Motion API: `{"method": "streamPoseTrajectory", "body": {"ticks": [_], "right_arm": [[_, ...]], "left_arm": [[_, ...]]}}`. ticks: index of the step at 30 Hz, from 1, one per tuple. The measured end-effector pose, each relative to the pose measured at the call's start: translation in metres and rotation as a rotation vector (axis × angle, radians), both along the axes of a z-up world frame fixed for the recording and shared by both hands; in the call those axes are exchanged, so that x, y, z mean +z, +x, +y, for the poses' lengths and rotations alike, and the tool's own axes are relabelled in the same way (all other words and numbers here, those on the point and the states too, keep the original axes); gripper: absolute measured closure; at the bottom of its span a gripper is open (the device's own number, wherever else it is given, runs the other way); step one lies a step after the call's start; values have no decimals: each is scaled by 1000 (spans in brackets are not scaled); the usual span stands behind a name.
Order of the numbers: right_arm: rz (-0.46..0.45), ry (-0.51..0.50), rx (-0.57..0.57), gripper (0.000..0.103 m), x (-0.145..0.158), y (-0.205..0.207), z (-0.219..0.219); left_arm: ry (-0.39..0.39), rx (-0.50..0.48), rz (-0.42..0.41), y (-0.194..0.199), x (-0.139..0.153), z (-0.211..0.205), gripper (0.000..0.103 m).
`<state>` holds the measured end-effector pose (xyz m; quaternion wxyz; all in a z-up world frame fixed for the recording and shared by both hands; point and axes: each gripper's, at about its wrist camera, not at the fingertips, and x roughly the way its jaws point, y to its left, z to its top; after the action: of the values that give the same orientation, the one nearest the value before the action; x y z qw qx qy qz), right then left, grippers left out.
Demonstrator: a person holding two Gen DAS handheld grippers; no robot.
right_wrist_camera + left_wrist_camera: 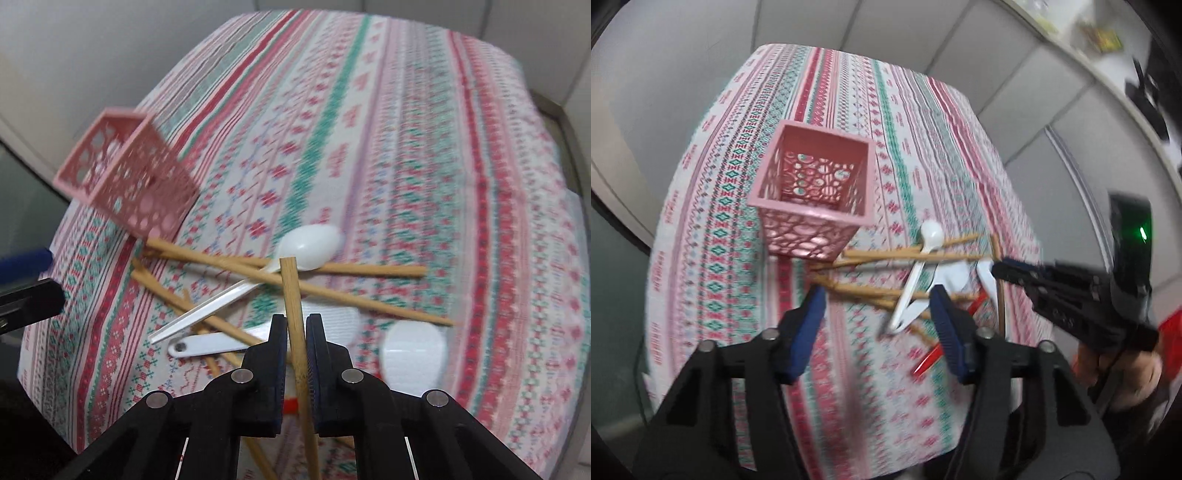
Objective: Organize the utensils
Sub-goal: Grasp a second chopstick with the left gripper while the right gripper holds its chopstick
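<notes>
A pink perforated basket (pixel 812 192) (pixel 125 177) stands upright on the patterned tablecloth (pixel 849 110). Beside it lies a pile of wooden chopsticks (pixel 908 254) (pixel 351 271) and white plastic spoons (pixel 931 232) (pixel 310 243). My left gripper (pixel 876 295) hovers over the near end of the pile with its jaws apart. Chopsticks and a spoon handle (pixel 905 295) lie under the gap, and nothing is gripped. My right gripper (pixel 296 321) (pixel 1001 267) is shut on one wooden chopstick (pixel 291 288), which sticks out past its tips, lifted above the pile.
A red utensil (pixel 929 358) lies under the pile near the front. A second white spoon (pixel 413 354) rests right of the pile. A person's hand (pixel 1123 369) holds the right gripper. Grey partition walls (pixel 960 37) surround the table; its edges drop off close by.
</notes>
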<state>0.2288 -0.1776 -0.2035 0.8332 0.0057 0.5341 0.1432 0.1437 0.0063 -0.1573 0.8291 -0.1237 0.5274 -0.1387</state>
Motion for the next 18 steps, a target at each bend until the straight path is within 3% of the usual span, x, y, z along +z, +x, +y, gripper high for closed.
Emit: {"method": "streamPoseTrajectory", "body": {"ticks": [8,12,14,18], "right_arm": [[-23,64,-87,96,14,-4,-37],[-15,90,-114,96,13,-6,-54],[-12,106,-128,96,13,-6,-62],[-18,122,-129,96,15,-10,-73]], "left_arm": [[-41,326,-43,5,-9,-38,55],[-21,500,-23,13,-24,-49,64],[17,602,-18,17,-33,-53,65],[22,725,52,27,-53,-56,65]]}}
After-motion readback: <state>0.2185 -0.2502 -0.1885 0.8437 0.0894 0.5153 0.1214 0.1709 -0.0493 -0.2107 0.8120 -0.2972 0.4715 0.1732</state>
